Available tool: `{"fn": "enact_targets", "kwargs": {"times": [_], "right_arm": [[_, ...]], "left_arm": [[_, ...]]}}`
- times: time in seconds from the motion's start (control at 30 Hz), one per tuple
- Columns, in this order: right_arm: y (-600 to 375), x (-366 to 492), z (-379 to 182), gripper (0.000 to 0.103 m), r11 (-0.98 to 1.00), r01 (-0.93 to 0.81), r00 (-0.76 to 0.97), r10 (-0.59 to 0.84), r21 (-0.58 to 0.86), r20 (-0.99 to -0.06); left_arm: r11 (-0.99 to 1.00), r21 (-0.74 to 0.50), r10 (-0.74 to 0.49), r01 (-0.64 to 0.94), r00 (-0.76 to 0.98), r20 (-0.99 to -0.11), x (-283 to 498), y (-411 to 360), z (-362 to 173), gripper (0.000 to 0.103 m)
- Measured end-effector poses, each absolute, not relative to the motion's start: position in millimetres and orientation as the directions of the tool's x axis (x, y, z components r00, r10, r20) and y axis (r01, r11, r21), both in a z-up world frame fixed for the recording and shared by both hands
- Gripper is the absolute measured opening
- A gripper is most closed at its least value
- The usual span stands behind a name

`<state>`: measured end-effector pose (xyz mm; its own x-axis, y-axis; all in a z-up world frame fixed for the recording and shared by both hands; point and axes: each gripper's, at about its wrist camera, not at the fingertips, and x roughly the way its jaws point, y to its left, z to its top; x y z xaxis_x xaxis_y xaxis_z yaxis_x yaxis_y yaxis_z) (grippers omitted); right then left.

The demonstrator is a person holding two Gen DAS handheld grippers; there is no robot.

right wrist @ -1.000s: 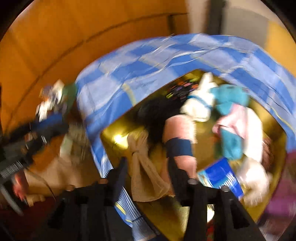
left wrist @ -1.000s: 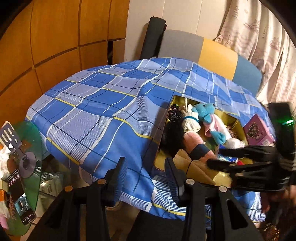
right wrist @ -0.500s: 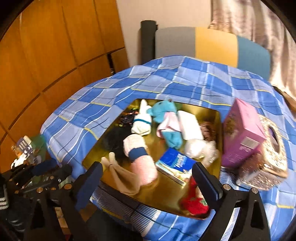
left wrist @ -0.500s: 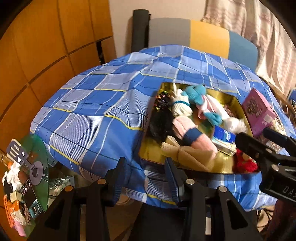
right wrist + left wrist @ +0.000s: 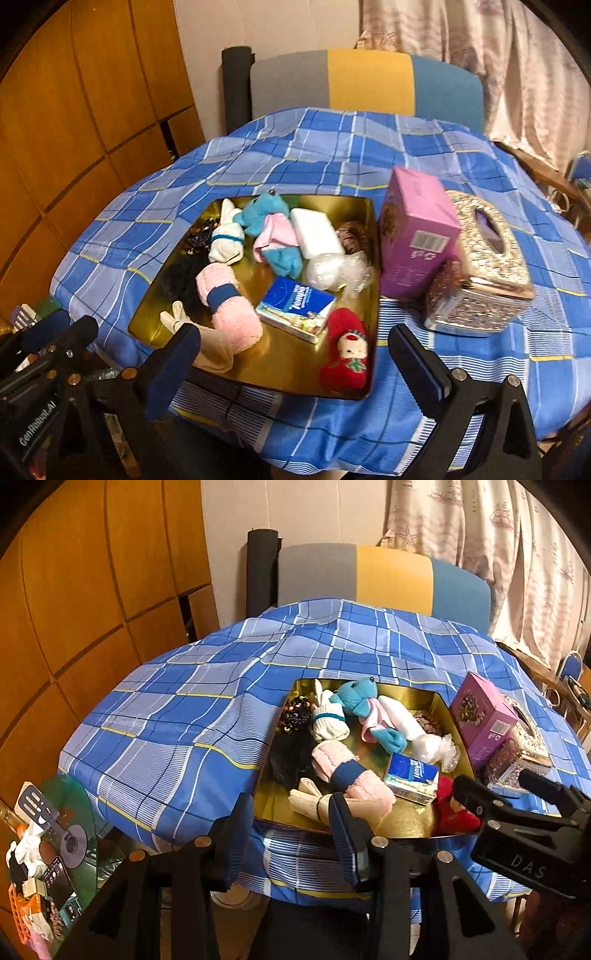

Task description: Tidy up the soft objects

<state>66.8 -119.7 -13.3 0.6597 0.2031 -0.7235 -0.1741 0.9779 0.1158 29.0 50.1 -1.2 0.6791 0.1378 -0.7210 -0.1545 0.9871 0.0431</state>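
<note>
A gold tray [image 5: 295,360] [image 5: 439,705] on the blue checked tablecloth holds soft items: a rolled pink towel with a blue band [image 5: 229,306] [image 5: 347,771], a beige cloth [image 5: 207,347], a white sock [image 5: 226,240], a blue plush toy [image 5: 266,212] [image 5: 356,696], a red doll sock [image 5: 347,350], a tissue pack [image 5: 297,308] and a black furry item [image 5: 181,280]. My left gripper [image 5: 291,834] is open and empty at the tray's near left edge. My right gripper [image 5: 295,363] is wide open and empty before the tray's near edge.
A pink box [image 5: 415,236] and a shiny tissue holder [image 5: 484,266] stand right of the tray. A grey, yellow and blue chair back [image 5: 365,83] is behind the table. Wood panels are on the left. A cluttered glass side table [image 5: 48,856] is low left.
Both grippers have drawn back and up from the tray. The right gripper, narrow over the towel and beige cloth a second ago, now stands wide open.
</note>
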Motion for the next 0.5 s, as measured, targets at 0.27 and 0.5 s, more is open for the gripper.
{"fn": "enact_targets", "kwargs": {"times": [0.27, 0.5], "right_arm": [[-122.2, 47.9, -4.0, 0.103, 0.995, -0.079, 0.714, 0.097, 0.059, -0.694], [-119.1, 45.0, -9.7, 0.103, 0.999, -0.031, 0.703, 0.045, 0.033, -0.709]], "left_arm": [[0.982, 0.073, 0.173, -0.176, 0.663, -0.728, 24.4, 47.3, -6.3, 0.042], [0.982, 0.063, 0.165, -0.177, 0.652, -0.740, 22.5, 52.8, -8.0, 0.042]]}}
